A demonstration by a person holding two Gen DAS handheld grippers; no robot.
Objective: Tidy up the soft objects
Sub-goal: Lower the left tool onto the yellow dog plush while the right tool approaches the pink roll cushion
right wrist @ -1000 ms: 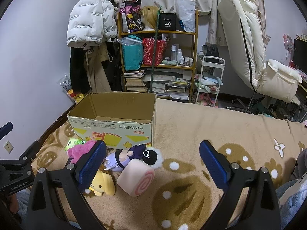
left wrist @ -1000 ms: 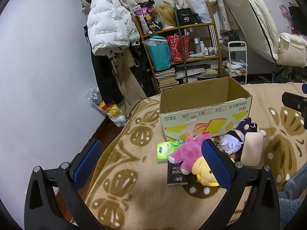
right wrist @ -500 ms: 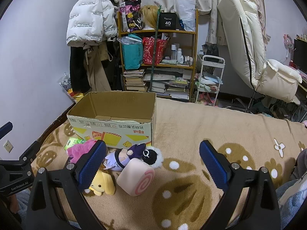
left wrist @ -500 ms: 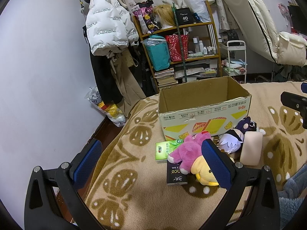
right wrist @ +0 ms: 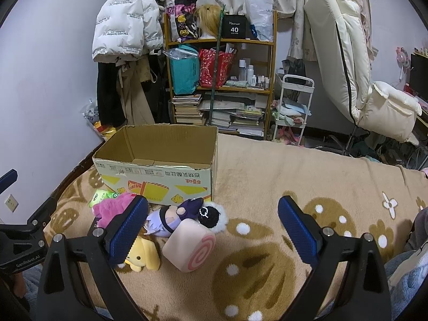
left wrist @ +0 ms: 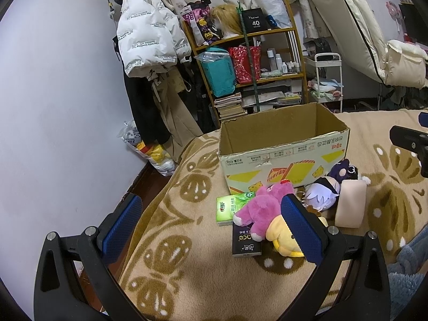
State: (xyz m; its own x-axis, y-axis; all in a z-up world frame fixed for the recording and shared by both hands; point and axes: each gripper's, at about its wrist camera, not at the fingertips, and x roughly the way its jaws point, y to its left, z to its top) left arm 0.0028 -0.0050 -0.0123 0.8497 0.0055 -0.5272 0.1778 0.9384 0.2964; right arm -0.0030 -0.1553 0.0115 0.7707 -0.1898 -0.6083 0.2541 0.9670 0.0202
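Both fisheye views are evenly lit by soft indoor light from overhead, no glare, colours slightly cool, the wall [left wrist: 67, 107] purplish. Soft shadow sits on the blanket [left wrist: 214, 275] just ahead of the left gripper [left wrist: 211, 227] between its fingers, and under the plush pile beside the right gripper [right wrist: 212, 227]. Strong barrel distortion bends the shelf [right wrist: 219, 85] and wall, black vignette fills the corners, focus is sharp centre, slightly soft at the rim.

The blanket [right wrist: 267, 176] is fuzzy pile cloth, the box [right wrist: 160, 176] matt printed cardboard — its inside bare and brown — the pink plush [left wrist: 258, 208] shaggy.
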